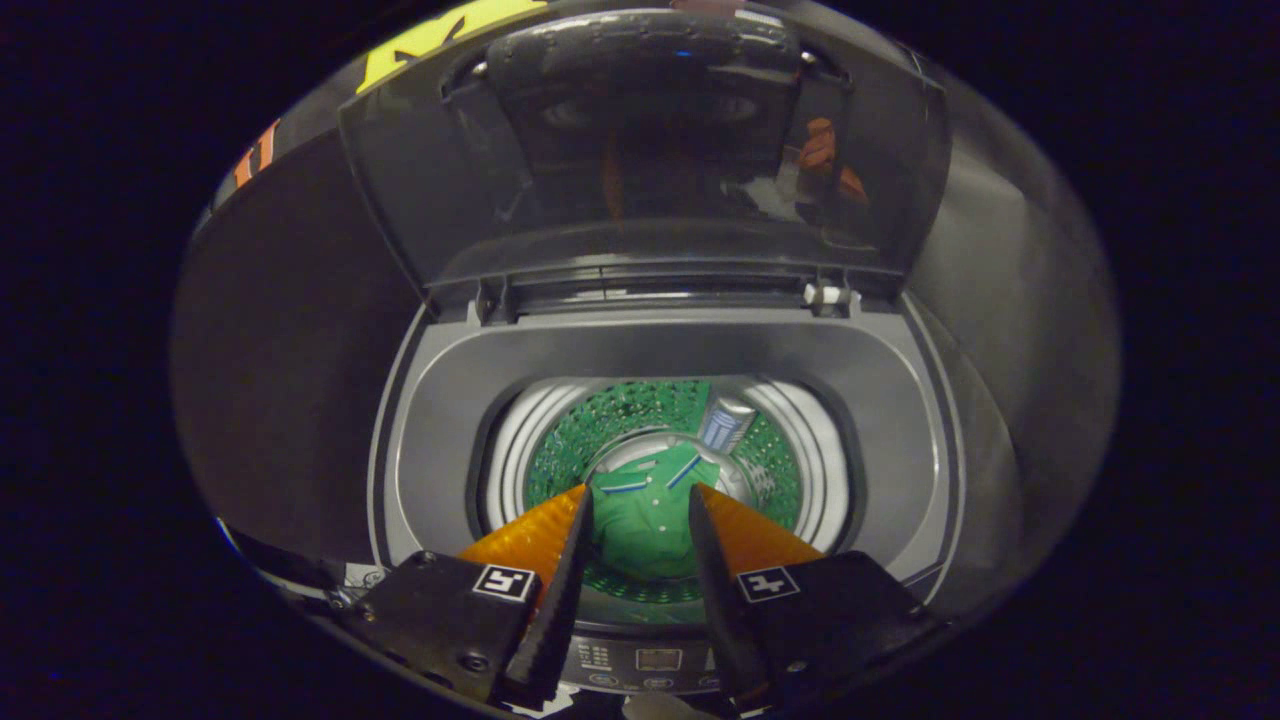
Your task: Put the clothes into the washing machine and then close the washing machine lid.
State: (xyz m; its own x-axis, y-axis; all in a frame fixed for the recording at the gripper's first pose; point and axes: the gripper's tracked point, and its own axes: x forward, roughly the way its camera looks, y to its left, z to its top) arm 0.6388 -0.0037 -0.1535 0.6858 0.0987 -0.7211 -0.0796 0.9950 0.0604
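The grey plastic washing machine [660, 345] stands with its glossy, curved lid [640, 160] raised at the far side. Down in the round perforated drum [600, 420] lies a green garment [645, 515], beyond the gripper [640, 505], whose fingers are apart and empty.

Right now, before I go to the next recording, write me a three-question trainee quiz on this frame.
1. True or false: the washing machine lid is shut.
2. Where is the green shirt? A) draped on the rim B) inside the drum C) clamped by the fingers
3. Fill in: the gripper is ____, pressing on nothing.

Key: 1 false, it stands raised; 2 B, seen between the fingers, down below them; 3 open.
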